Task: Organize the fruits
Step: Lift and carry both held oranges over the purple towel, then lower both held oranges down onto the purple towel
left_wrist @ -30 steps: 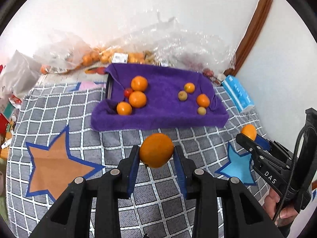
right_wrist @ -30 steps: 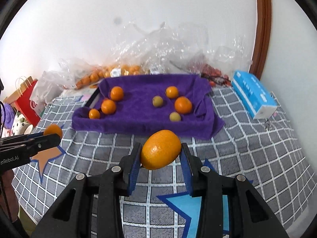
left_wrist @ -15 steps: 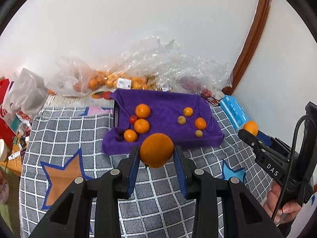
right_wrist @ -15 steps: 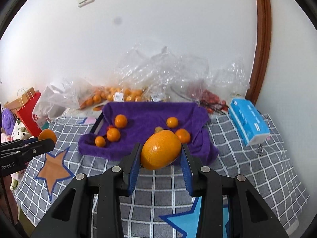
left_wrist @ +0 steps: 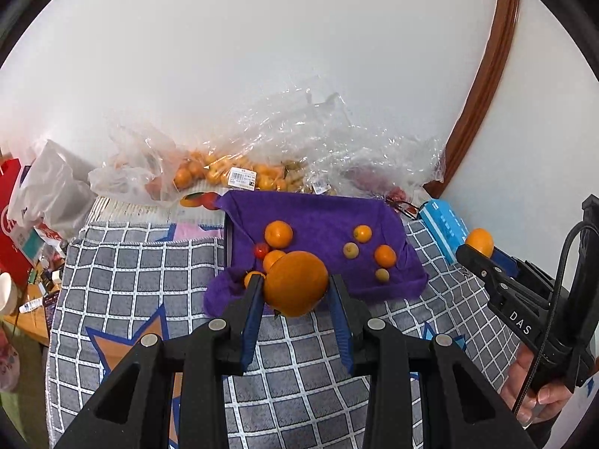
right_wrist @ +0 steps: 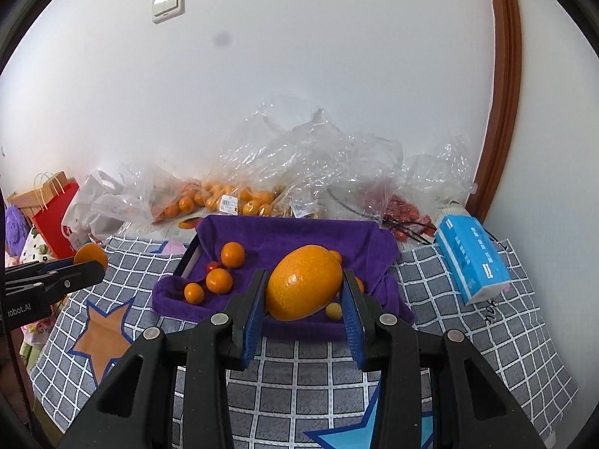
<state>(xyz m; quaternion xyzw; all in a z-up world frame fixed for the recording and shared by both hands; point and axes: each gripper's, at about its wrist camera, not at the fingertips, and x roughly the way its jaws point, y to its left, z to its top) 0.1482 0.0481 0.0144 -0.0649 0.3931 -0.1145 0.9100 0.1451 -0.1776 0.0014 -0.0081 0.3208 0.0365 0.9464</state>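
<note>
My left gripper [left_wrist: 295, 299] is shut on a round orange [left_wrist: 295, 283], held above the checked cloth in front of the purple towel-lined tray [left_wrist: 322, 213]. My right gripper [right_wrist: 303, 303] is shut on a larger oval orange [right_wrist: 304, 282], also held in front of the tray [right_wrist: 284, 228]. The tray holds several small oranges, a red cherry tomato [left_wrist: 261, 250] and a few small yellow-green fruits [left_wrist: 350, 250]. The right gripper shows at the right of the left wrist view [left_wrist: 477, 250], the left gripper at the left of the right wrist view [right_wrist: 88, 262].
Clear plastic bags of small oranges [left_wrist: 209, 172] and red fruit [right_wrist: 408, 209] lie against the wall behind the tray. A blue tissue pack [right_wrist: 473, 258] lies right of the tray. Red and white bags [right_wrist: 56, 220] stand at the left. A grey checked cloth [right_wrist: 299, 374] covers the table.
Both grippers have pulled back and up from the tray, each still holding its orange; the tray looks smaller and farther off, and more wall shows.
</note>
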